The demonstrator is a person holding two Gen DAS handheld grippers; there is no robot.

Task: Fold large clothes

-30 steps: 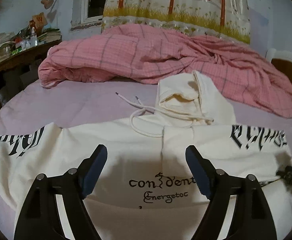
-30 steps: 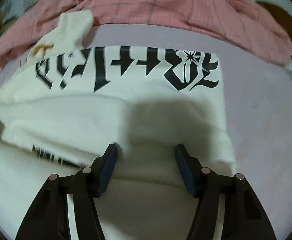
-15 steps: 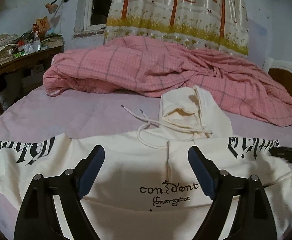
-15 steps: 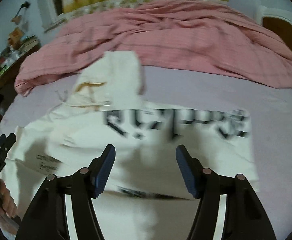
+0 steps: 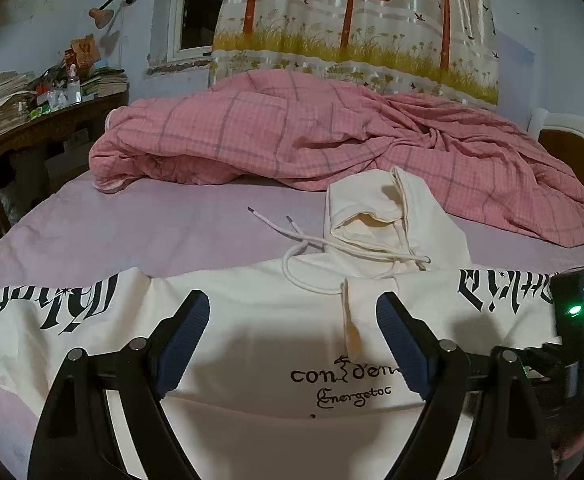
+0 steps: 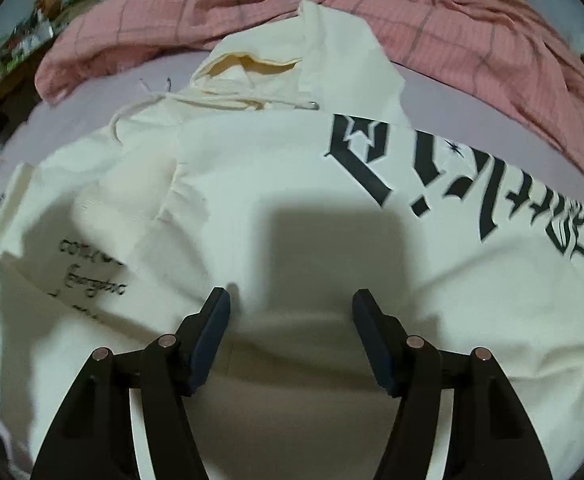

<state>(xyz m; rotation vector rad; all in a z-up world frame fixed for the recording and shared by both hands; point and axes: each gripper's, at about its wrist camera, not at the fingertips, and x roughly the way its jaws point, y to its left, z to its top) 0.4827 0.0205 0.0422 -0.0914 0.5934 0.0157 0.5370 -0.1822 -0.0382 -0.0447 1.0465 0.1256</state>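
a cream cotton hoodie with black gothic lettering on the sleeves (image 5: 252,320) lies face up across the near part of the lilac-sheeted bed (image 5: 152,232), its hood (image 5: 375,216) pointing toward the far edge and both sleeves spread out toward the left and right edges. spreading it flat this way looks like the setup for folding: seams and sleeves are easy to see and reach. the white drawstring (image 5: 303,248) trails loose over the sheet just left of the hood, and could get trapped in a fold if left there.

the left claw (image 5: 292,340) hovers wide over the chest print, gripping nothing; its spot over the middle of the body suits smoothing or pinning the cloth while the other side is worked. the right claw (image 6: 290,332) is likewise spread wide and empty, low over the right part of the body near the lettered right sleeve (image 6: 471,184), which suggests that sleeve is the next thing to take and fold inward. the fabric there shows soft ridges, so it is not yet fully flat.

a rumpled pink checked duvet (image 5: 331,140) is heaped along the far edge of the bed, touching the hood's tip, leaving the near half free for folding.
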